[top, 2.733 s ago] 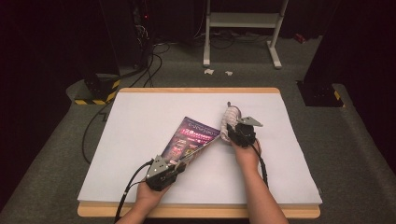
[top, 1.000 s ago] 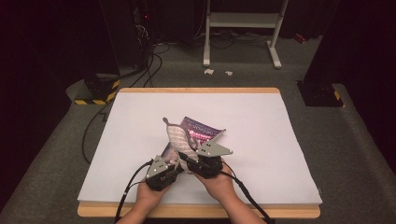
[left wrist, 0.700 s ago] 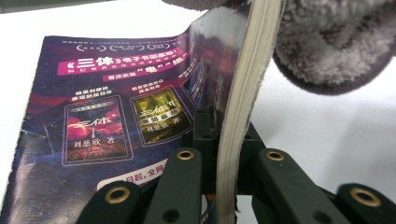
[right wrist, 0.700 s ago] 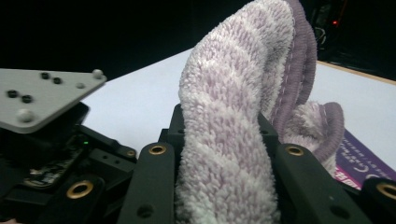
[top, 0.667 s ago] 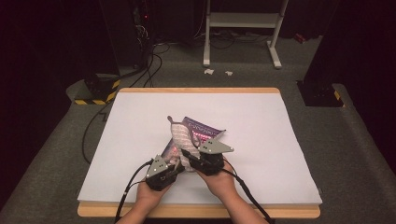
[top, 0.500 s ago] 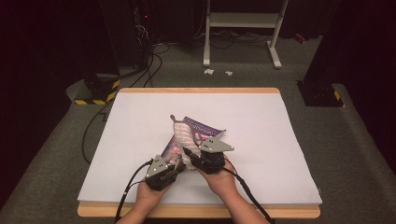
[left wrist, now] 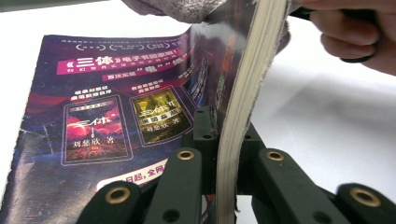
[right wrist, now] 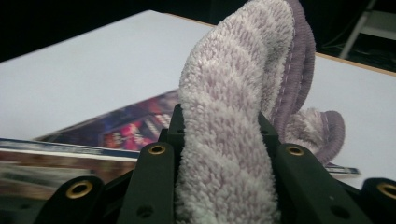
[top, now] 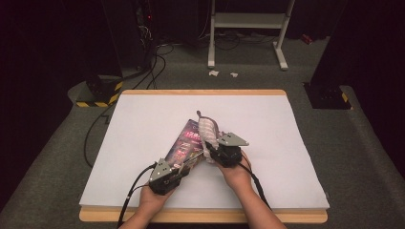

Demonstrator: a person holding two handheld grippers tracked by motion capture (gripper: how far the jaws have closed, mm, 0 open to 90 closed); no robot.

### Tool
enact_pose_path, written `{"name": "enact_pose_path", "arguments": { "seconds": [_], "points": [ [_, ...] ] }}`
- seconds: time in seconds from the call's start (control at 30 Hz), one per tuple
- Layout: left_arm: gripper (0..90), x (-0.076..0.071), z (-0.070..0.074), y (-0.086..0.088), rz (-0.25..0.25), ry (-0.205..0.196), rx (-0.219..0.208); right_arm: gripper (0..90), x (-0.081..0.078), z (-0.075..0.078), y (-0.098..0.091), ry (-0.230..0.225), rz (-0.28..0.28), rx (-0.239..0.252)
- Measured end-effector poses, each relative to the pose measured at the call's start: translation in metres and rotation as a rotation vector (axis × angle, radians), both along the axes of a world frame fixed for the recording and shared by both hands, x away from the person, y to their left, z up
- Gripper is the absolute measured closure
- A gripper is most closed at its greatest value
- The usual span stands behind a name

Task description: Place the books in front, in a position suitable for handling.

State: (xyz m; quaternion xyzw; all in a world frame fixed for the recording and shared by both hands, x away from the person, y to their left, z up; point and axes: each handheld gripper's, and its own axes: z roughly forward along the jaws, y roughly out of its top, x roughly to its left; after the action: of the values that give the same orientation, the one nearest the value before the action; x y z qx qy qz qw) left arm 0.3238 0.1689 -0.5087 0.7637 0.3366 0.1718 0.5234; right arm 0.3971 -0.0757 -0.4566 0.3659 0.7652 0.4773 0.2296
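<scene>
high view: the left gripper [top: 183,168] sits near the front edge of the white table [top: 143,114], its jaws clamped on the near corner of the book [top: 184,145], which runs away from it toward the table's middle. left gripper view has the page edge [left wrist: 243,93] standing upright between the two black jaws, pinched tight, with the purple cover [left wrist: 107,116] lying flat to the left of them. the right gripper [top: 210,153] is just to the right of the left one and a little farther from the person, its jaws closed on a folded, fluffy lilac cloth [top: 208,130] that rises above and beyond the jaws and rests against the book's right side. right gripper view shows the cloth [right wrist: 238,116] packed between the jaws, its darker hemmed edge curling off to the right, and the book [right wrist: 121,126] lying low to the left of them. compared with a second ago, the right gripper and its cloth have shifted rightward and away from the left gripper, from over the book's near half to its right edge; the cloth now stands farther up the table. the left gripper has kept its place and its grip, and the book lies at much the same slant.
</scene>
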Motion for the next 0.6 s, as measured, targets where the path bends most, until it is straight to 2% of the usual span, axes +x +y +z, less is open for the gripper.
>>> {"name": "enact_pose_path", "arguments": {
  "seconds": [0.3,0.6],
  "points": [
    [83.6,0.001,0.0,0.0,-0.001,0.003,-0.005,69.4,0.036,-0.014,-0.018,0.03,-0.107,-0.056],
    [83.6,0.0,0.0,0.0,-0.001,-0.001,-0.001,69.5,0.067,-0.031,-0.039,0.06,-0.209,-0.075]
  ]
}}
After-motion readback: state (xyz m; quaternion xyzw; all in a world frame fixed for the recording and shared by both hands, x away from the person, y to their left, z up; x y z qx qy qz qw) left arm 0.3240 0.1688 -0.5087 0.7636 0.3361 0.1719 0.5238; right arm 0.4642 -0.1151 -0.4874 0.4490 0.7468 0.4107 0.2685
